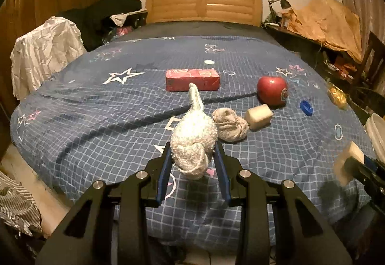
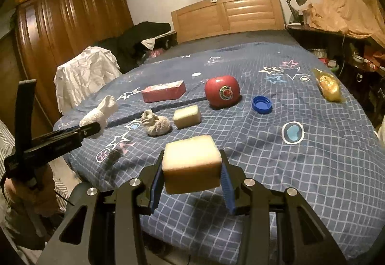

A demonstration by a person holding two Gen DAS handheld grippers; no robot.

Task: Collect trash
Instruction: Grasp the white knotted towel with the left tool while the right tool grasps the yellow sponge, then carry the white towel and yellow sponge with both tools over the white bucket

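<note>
My left gripper (image 1: 193,159) clamps a wadded tissue (image 1: 192,137) and my right gripper (image 2: 191,177) a sponge block (image 2: 191,165), both lifted clear of the bed (image 2: 312,168) for binning, the apple (image 2: 222,94) left at twelve o'clock.

A white crumpled tissue wad (image 1: 192,142) hangs lifted above the bed, pinched at its sides, a twisted tail pointing away. A pale yellow sponge block (image 2: 191,166) is likewise held aloft. A greyish crumpled wad (image 2: 156,124) lies on the blue checked bedspread (image 2: 312,168) beside a second sponge block (image 2: 187,116).
</note>
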